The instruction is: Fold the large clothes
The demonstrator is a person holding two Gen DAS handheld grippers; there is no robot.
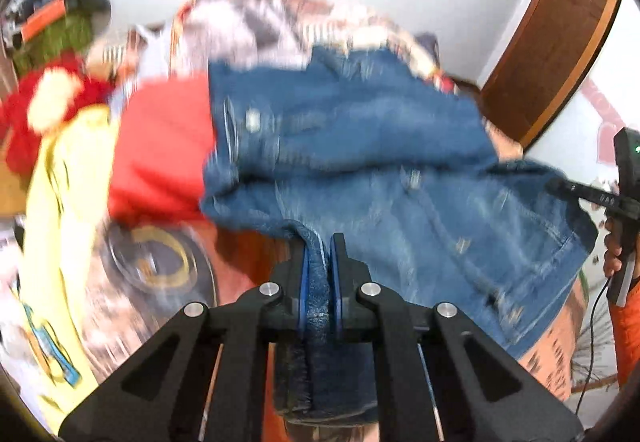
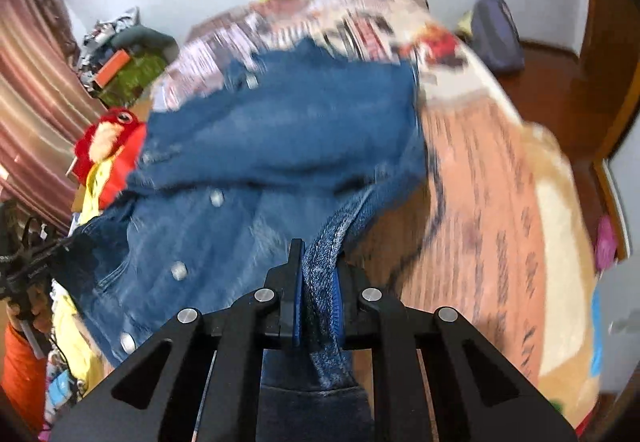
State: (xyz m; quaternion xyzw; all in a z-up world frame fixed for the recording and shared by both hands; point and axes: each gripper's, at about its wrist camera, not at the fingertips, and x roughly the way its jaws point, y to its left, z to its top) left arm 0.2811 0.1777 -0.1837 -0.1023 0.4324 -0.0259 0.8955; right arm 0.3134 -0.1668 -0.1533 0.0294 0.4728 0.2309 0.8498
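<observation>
While both pictures blur, the left gripper (image 1: 319,242) pinches a hem of the denim jacket (image 1: 360,145) tight between its blue pads, and the right gripper (image 2: 318,254) clamps another edge; the jacket drapes over the patterned bedspread (image 2: 480,201), beside a red garment (image 1: 160,145).

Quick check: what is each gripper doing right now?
Left gripper: shut on the denim jacket edge.
Right gripper: shut on the jacket edge too.

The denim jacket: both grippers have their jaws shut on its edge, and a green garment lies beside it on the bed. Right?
Not quite. The garment beside the denim jacket is red, not green, as the left wrist view shows. Both the left gripper and right gripper are indeed shut on the jacket's edge.
</observation>
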